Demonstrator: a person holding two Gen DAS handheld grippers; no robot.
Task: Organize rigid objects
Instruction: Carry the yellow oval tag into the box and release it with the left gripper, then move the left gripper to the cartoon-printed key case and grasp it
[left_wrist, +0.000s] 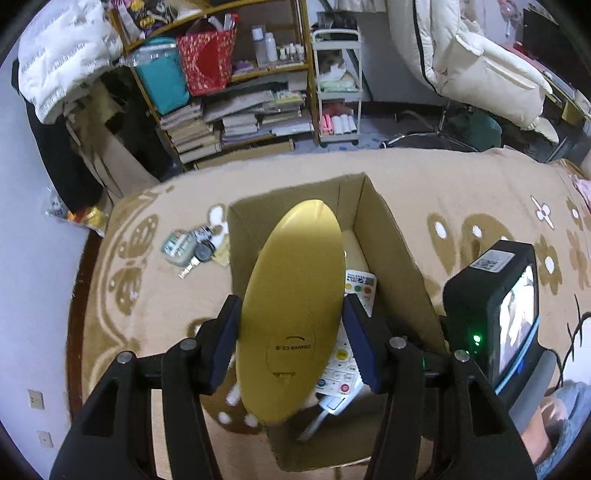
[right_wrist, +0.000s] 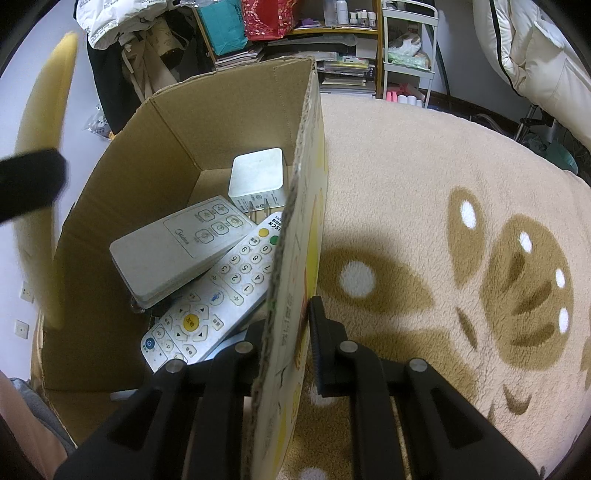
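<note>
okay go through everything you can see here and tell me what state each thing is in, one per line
Left gripper: jaws shut on the yellow oval case, held above the box.
Yellow oval case: closed, gripped at its sides.
Right gripper: jaws astride the box wall; contact unclear.
Cardboard box: open, flaps up.
Numbered remote: in the box, buttons up.
Midea remote: lying on the numbered remote.
White charger: in the box, prongs out.
Keys: outside the box, on the blanket.

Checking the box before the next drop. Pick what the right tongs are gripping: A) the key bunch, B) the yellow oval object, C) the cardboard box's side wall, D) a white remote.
C: in the right wrist view the right tongs straddle the upright side wall of the cardboard box; the yellow oval object sits in the left tongs.
</note>
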